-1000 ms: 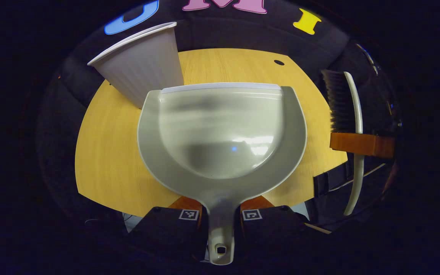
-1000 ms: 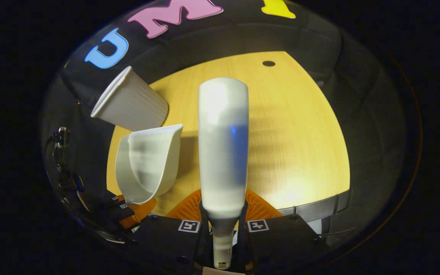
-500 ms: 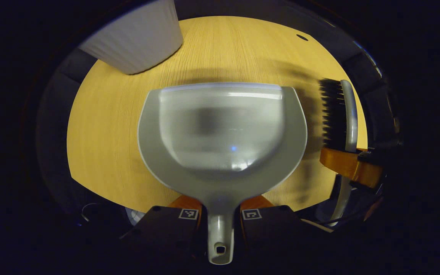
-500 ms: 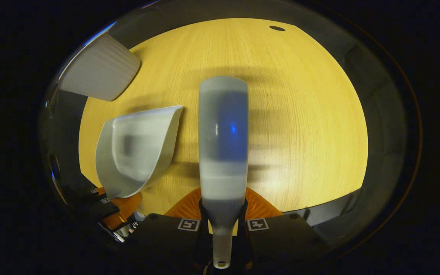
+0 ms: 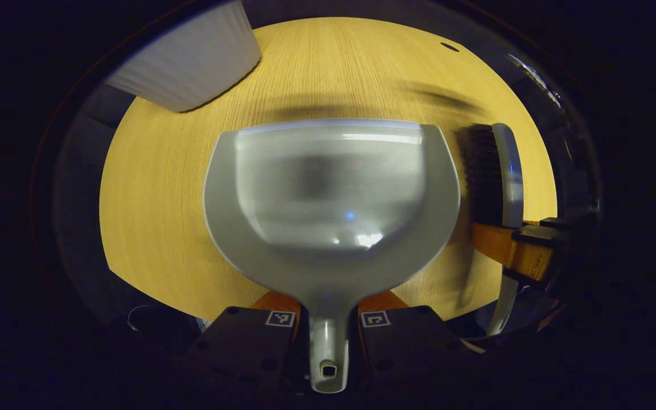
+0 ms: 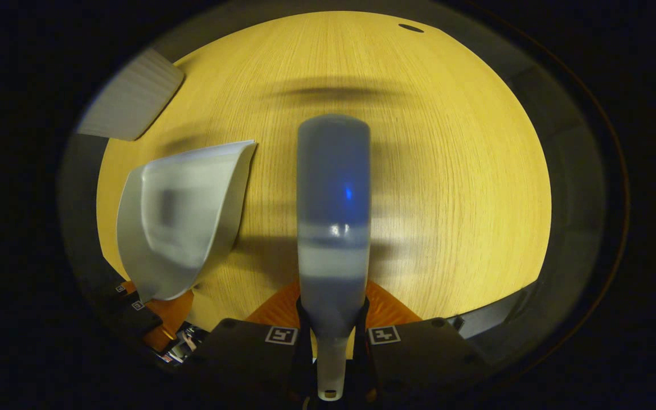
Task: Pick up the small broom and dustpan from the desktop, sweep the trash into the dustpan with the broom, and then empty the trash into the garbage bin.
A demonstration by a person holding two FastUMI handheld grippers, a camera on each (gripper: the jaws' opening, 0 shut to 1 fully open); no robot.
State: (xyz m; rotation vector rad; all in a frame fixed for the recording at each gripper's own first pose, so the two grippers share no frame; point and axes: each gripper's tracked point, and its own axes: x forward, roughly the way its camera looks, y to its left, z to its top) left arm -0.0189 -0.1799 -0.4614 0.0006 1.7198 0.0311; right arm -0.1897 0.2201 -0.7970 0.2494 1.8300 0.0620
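Both hands have dropped lower and tipped toward the bench (image 5: 157,193) since a second ago: the booth wall has slid out of the top of each view, and the ribbed white bin (image 5: 191,57) has moved up to the upper left edge, so only its lower wall shows. In the left gripper view, the left tongs (image 5: 328,327) are clamped on the dustpan (image 5: 328,188) by its handle, one finger on each side, with the pan spread out ahead and its straight front lip facing away, its long axis running straight forward from the tongs. In the right gripper view, the right tongs (image 6: 332,341) are gripping the broom (image 6: 333,210) by its handle in the same way, the back of the broom head running straight ahead along the tongs' own line. The broom hangs just to the right of the dustpan, roughly parallel to it, its dark bristles (image 5: 479,171) turned toward the pan's side. The bin lies ahead and to the left of both, and the left hand, which carries the pan, is the nearer one. No trash can be made out on the bare wood or in the blurred pan, so I cannot tell if sweeping or emptying comes next; either way, the pan's lip must turn left toward the bin.
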